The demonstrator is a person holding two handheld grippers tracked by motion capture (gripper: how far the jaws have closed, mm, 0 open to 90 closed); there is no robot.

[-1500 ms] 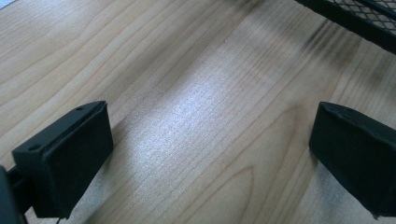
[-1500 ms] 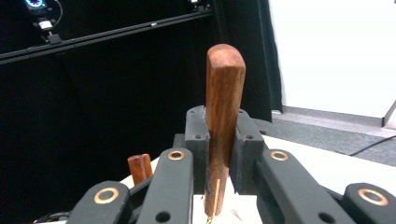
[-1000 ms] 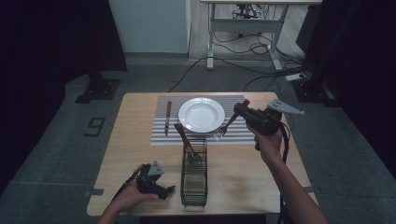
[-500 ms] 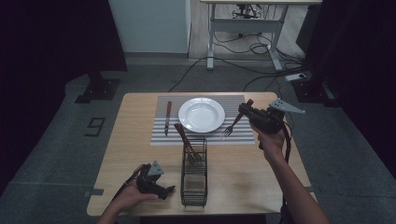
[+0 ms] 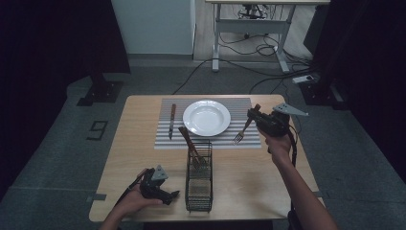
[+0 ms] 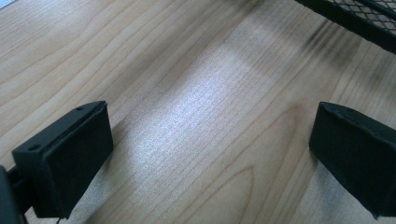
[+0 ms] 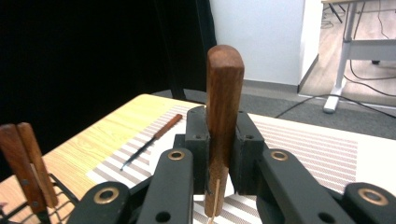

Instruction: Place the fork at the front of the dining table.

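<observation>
My right gripper (image 5: 253,116) is shut on the wooden handle (image 7: 224,112) of a fork (image 5: 242,132), which hangs tines-down over the striped placemat (image 5: 239,104) just right of the white plate (image 5: 207,117). In the right gripper view the handle stands upright between the pads. A wooden-handled knife (image 5: 171,120) lies on the mat left of the plate. My left gripper (image 5: 172,196) rests open on the table near the front left; its jaws stand wide apart over bare wood (image 6: 201,121).
A black wire cutlery basket (image 5: 199,178) stands at the table's front middle with wooden-handled utensils (image 5: 190,143) leaning in it. A desk frame and cables lie on the floor beyond the table.
My right gripper has carried the fork to the right and down, from the plate's edge to the mat beside it. The left gripper has stayed put.
</observation>
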